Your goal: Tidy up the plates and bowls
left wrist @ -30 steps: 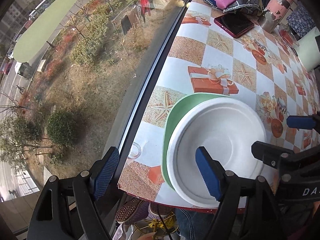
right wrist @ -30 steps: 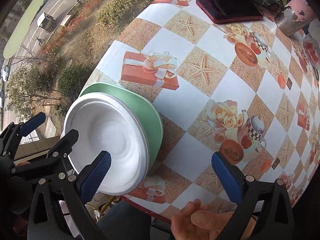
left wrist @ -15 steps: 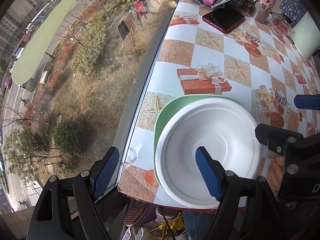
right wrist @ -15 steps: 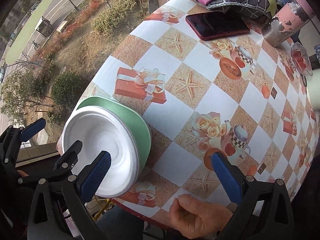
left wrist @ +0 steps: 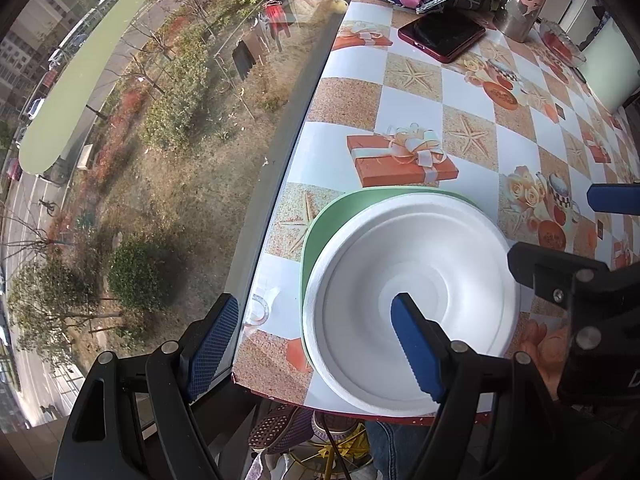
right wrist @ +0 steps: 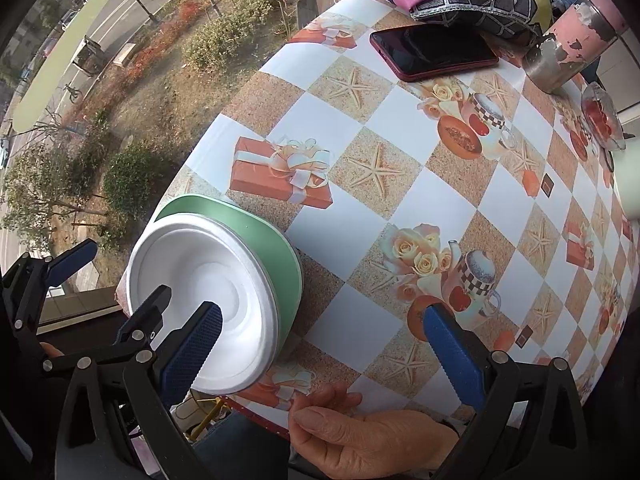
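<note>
While both grippers hover | left gripper (left wrist: 316, 340) fingers wide, white bowl (left wrist: 412, 300) under its right finger, on green plate (left wrist: 320, 232) | right gripper (right wrist: 320, 344) fingers wide, bowl under its left finger | table (right wrist: 340, 236) corner

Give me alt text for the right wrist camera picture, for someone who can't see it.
A white foam bowl sits on a green plate at the near corner of a table with a checked starfish-and-gift tablecloth, framed by the open right hand-held gripper. A red-cased phone lies at the far side.
</note>
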The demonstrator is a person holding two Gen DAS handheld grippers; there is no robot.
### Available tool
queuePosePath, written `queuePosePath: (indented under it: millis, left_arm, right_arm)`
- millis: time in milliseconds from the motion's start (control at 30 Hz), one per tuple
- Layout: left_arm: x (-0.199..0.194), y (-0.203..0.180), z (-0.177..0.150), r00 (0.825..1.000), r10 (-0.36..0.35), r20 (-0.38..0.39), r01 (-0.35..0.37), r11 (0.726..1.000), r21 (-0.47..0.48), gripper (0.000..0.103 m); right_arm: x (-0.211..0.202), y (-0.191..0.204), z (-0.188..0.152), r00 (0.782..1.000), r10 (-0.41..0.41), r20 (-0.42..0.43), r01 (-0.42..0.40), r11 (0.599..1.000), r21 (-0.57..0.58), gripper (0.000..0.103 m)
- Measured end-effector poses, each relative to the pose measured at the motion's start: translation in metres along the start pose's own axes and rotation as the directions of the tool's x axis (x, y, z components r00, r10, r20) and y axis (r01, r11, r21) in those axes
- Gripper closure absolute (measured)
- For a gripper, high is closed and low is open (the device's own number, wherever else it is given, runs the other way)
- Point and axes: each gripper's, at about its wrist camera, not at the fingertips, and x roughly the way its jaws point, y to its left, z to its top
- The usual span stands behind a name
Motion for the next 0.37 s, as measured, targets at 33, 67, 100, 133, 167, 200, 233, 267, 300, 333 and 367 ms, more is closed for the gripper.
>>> queuePosePath:
  millis: [33,67,100,133,167,200,233,267,300,333,367]
  left_arm:
    - [0.0001,-0.0001,0.0002,1.0,-0.002,0.0,0.002,1.0,0.0,0.021]
    - [0.0003,-0.0002,0.0004,1.0,-0.003,0.0,0.003,1.0,0.0,0.021]
    - [0.0003,-0.0003,0.0003,1.0,-0.001,0.0,0.001,1.0,0.0,0.021]
    - [0.0005,-0.0004,0.0004,1.0,0.0,-0.001,0.0,1.0,0.0,0.021]
    - [0.0006,-0.0005,0.0006,1.0,0.002,-0.001,-0.002,1.0,0.0,0.021]
    - [0.0009,-0.0007,0.0009,1.0,0.004,-0.001,-0.004,1.0,0.0,0.021]
    - [0.0006,-0.0006,0.0003,1.0,0.006,0.001,-0.006,1.0,-0.002,0.021]
    - [-0.0011,0.0,-0.0008,1.0,0.003,0.01,-0.003,1.0,-0.003,0.021]
    - [-0.0032,0.0004,-0.0016,1.0,-0.014,0.025,0.014,1.0,-0.003,0.021]
    - [-0.005,0.0007,-0.0017,0.999,-0.039,0.033,0.039,0.999,-0.001,0.021]
    - [-0.0063,0.0011,-0.0014,0.997,-0.069,0.033,0.069,0.998,-0.003,0.021]
  right_arm:
    - [0.0,-0.0001,0.0,1.0,0.001,0.0,-0.001,1.0,0.001,0.002]
    - [0.0002,0.0001,0.0001,1.0,0.002,0.0,-0.002,1.0,0.002,0.002]
    - [-0.0001,-0.0001,0.0,1.0,0.001,0.001,-0.001,1.0,0.003,0.002]
    - [-0.0005,-0.0003,-0.0002,1.0,0.001,0.002,-0.001,1.0,0.003,0.002]
    - [-0.0007,-0.0005,-0.0005,1.0,0.001,0.003,-0.001,1.0,0.005,0.002]
    - [-0.001,-0.0009,-0.0006,1.0,0.0,0.004,0.0,1.0,0.007,0.002]
    - [-0.0013,-0.0014,-0.0007,1.0,-0.001,0.006,0.001,1.0,0.009,0.002]
    - [-0.0017,-0.0019,-0.0006,1.0,-0.003,0.007,0.003,1.0,0.011,0.002]
    - [-0.002,-0.0024,-0.0008,1.0,-0.006,0.008,0.006,1.0,0.013,0.002]
    - [-0.0025,-0.0033,-0.001,1.0,-0.007,0.01,0.007,1.0,0.016,0.002]
    - [-0.0033,-0.0045,-0.0012,1.0,-0.007,0.012,0.007,1.0,0.021,0.002]
